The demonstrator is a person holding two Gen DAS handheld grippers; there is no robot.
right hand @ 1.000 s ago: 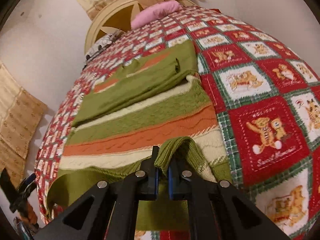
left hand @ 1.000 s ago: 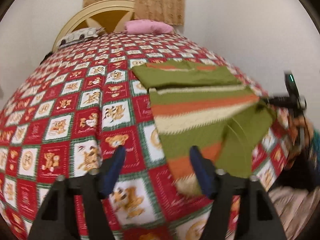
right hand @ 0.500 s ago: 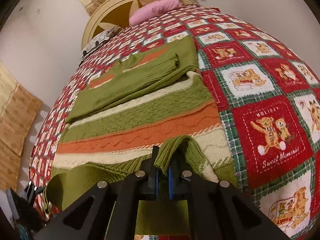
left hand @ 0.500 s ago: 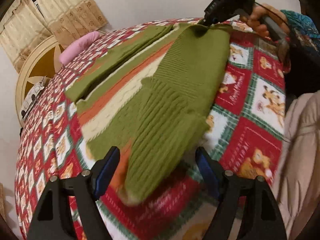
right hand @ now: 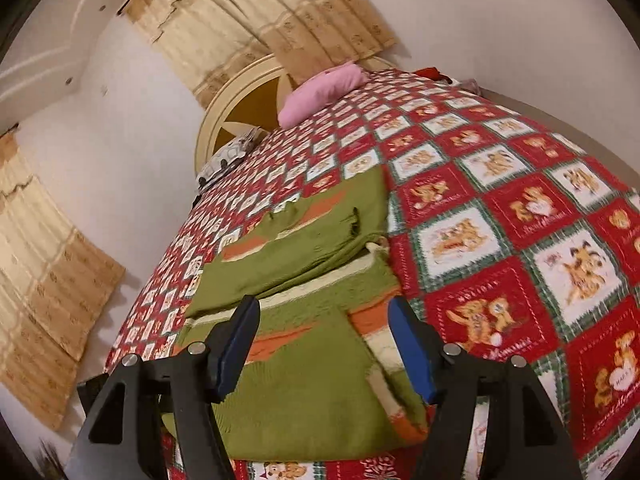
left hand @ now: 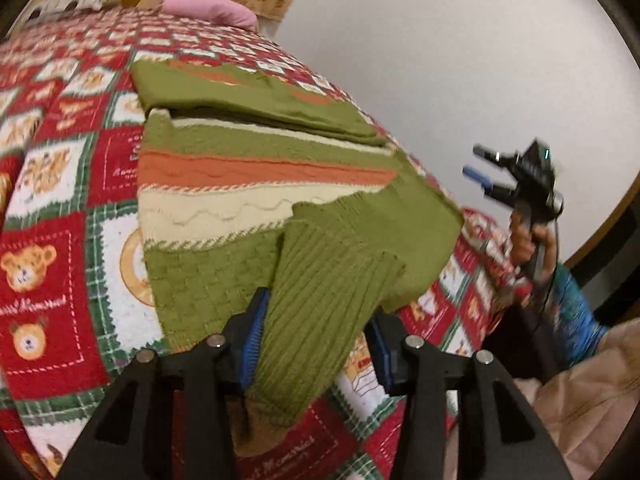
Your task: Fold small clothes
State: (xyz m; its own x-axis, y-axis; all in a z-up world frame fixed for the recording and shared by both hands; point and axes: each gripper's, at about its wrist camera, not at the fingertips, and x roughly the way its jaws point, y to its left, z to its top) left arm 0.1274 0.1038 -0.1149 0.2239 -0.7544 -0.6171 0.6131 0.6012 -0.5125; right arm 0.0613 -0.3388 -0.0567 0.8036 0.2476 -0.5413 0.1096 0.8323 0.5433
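A small green knit sweater (left hand: 260, 168) with orange and cream stripes lies on the red teddy-bear bedspread (left hand: 52, 208). One green sleeve (left hand: 332, 280) is folded across its lower body and its ribbed cuff lies between my left gripper's (left hand: 316, 344) open fingers, which are not closed on it. In the right wrist view the sweater (right hand: 304, 304) lies below my right gripper (right hand: 324, 344), which is open and empty above it. The right gripper also shows in the left wrist view (left hand: 480, 172), lifted off the bed's right edge.
A pink pillow (right hand: 320, 92) and a cream headboard (right hand: 240, 96) are at the bed's far end. Beige curtains (right hand: 256, 20) hang behind. The bed's edge and the person's sleeve (left hand: 576, 312) are at the right in the left wrist view.
My right gripper let go of the green sleeve, opened and lifted away. The sleeve now lies folded on the sweater. My left gripper has moved in so the cuff lies between its fingers.
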